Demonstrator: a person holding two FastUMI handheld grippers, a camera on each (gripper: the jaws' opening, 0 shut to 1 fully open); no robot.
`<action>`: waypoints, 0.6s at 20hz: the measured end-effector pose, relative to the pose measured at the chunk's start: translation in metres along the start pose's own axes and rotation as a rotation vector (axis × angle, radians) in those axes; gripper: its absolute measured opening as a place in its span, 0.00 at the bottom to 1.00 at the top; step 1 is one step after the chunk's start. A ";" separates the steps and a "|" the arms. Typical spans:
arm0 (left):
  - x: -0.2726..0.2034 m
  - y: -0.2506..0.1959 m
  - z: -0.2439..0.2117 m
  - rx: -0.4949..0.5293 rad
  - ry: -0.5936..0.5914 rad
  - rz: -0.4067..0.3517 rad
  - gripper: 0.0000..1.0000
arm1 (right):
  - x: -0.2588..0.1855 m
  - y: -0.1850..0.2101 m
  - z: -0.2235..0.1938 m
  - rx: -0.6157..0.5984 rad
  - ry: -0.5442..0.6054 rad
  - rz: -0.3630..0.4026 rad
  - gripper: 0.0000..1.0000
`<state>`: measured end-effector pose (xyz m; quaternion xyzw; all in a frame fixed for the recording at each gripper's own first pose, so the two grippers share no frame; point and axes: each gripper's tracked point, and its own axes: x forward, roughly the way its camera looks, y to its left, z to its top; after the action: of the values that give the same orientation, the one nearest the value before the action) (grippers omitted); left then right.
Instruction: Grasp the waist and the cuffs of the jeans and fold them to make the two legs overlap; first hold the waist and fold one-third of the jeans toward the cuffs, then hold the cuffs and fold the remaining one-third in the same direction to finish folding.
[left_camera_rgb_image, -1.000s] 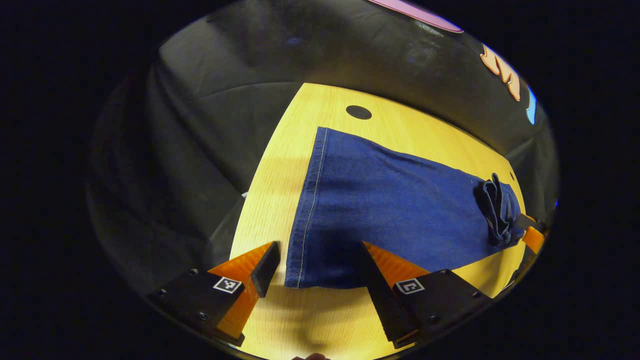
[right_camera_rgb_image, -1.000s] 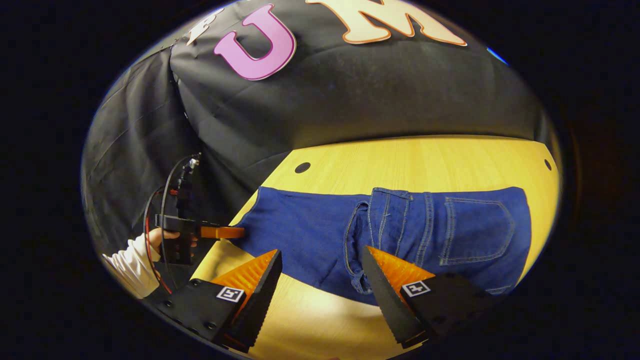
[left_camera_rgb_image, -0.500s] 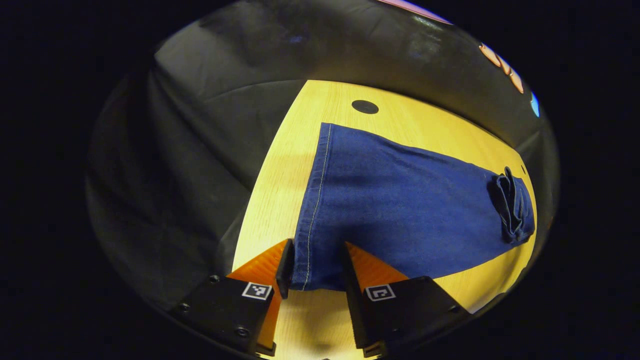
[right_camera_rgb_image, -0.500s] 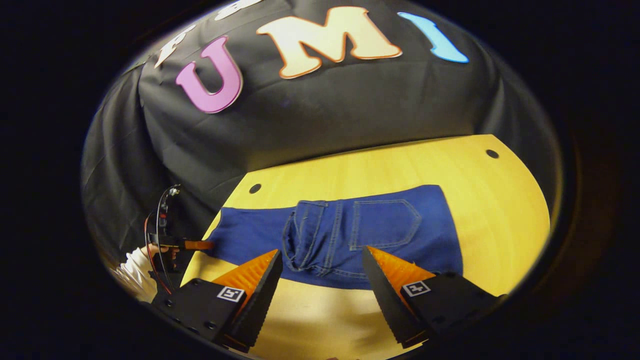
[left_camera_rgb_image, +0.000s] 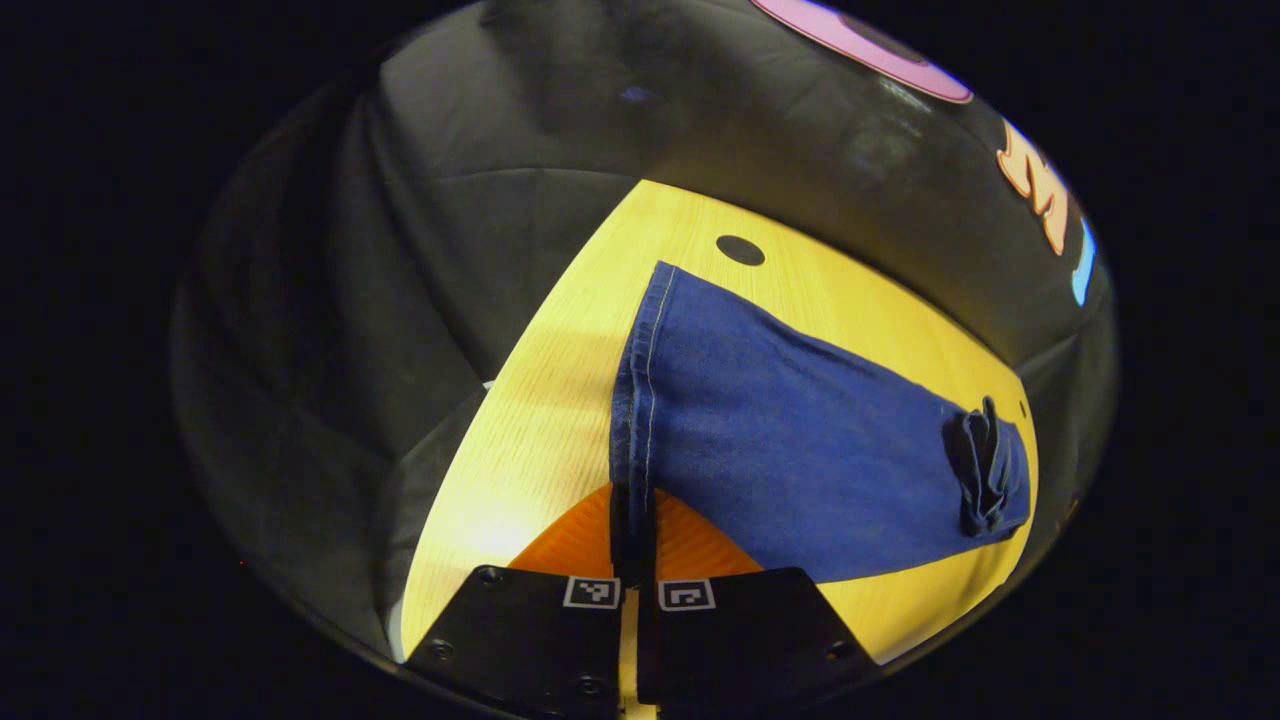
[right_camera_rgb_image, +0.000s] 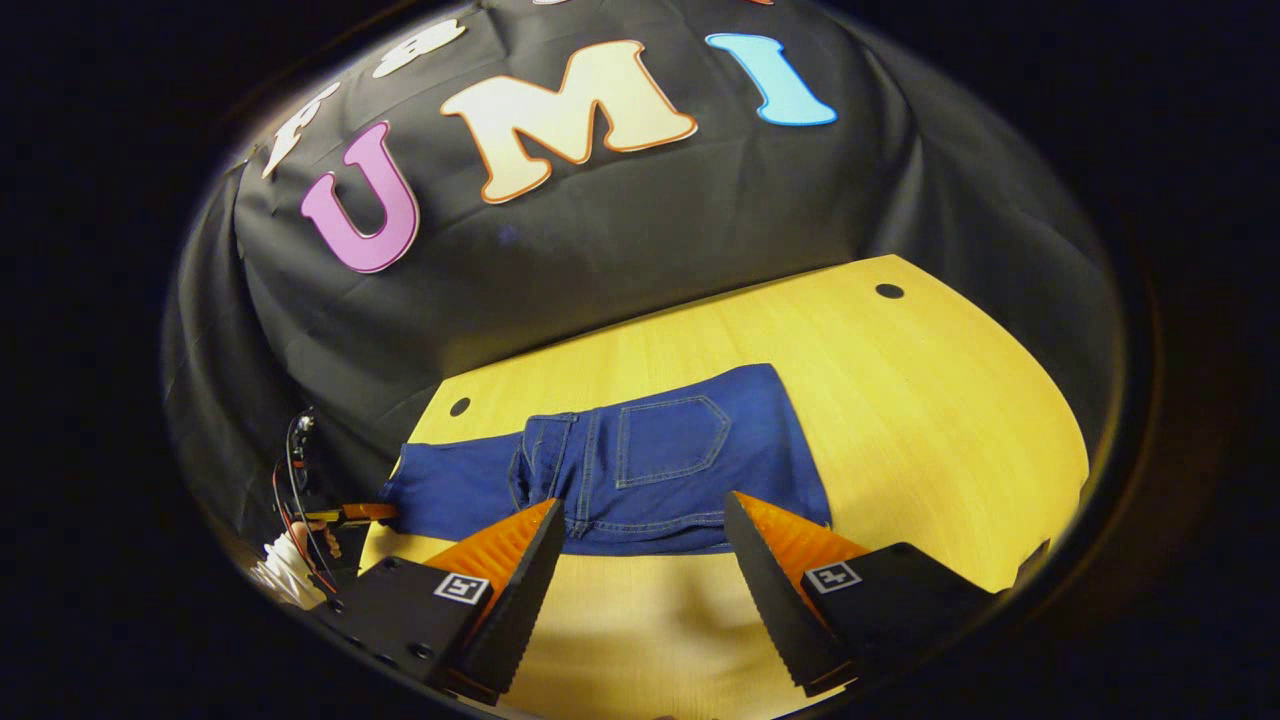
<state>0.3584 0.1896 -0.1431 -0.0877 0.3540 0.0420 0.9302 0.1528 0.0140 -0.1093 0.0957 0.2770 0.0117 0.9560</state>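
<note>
Dark blue jeans (left_camera_rgb_image: 800, 440) lie on the yellow wooden table (left_camera_rgb_image: 540, 420), legs overlapped and the waist part folded over the middle. In the left gripper view my left gripper (left_camera_rgb_image: 632, 540) is shut on the near corner of the cuffs (left_camera_rgb_image: 640, 400), and the hem edge rises slightly off the table. The folded waist bundle (left_camera_rgb_image: 985, 470) sits at the far right end. In the right gripper view the jeans (right_camera_rgb_image: 650, 470) show a back pocket (right_camera_rgb_image: 672, 440) facing up. My right gripper (right_camera_rgb_image: 640, 560) hangs open over bare table in front of them. The left gripper (right_camera_rgb_image: 350, 513) appears at the cuff end, far left.
Black cloth walls surround the table on the far sides. Small dark holes mark the tabletop (left_camera_rgb_image: 740, 250) (right_camera_rgb_image: 888, 291) (right_camera_rgb_image: 459, 407). A white sleeve (right_camera_rgb_image: 285, 580) and cables show behind the left gripper. Bare table (right_camera_rgb_image: 950, 400) stretches right of the jeans.
My left gripper closed on the cuff corner, which was between open fingers before. My right gripper drew back from the folded waist; the jeans now look smaller and farther away.
</note>
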 end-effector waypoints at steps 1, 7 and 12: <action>-0.003 -0.001 0.002 -0.017 -0.007 0.003 0.00 | -0.003 -0.006 0.002 0.010 -0.009 -0.007 0.98; -0.040 -0.047 0.033 -0.060 -0.065 -0.040 0.00 | -0.023 -0.030 0.011 0.034 -0.032 0.000 0.98; -0.072 -0.130 0.045 -0.006 -0.115 -0.079 0.00 | -0.028 -0.069 0.021 0.003 -0.015 0.046 0.94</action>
<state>0.3523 0.0700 -0.0447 -0.1017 0.2959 0.0113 0.9497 0.1381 -0.0598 -0.0906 0.1034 0.2677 0.0325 0.9574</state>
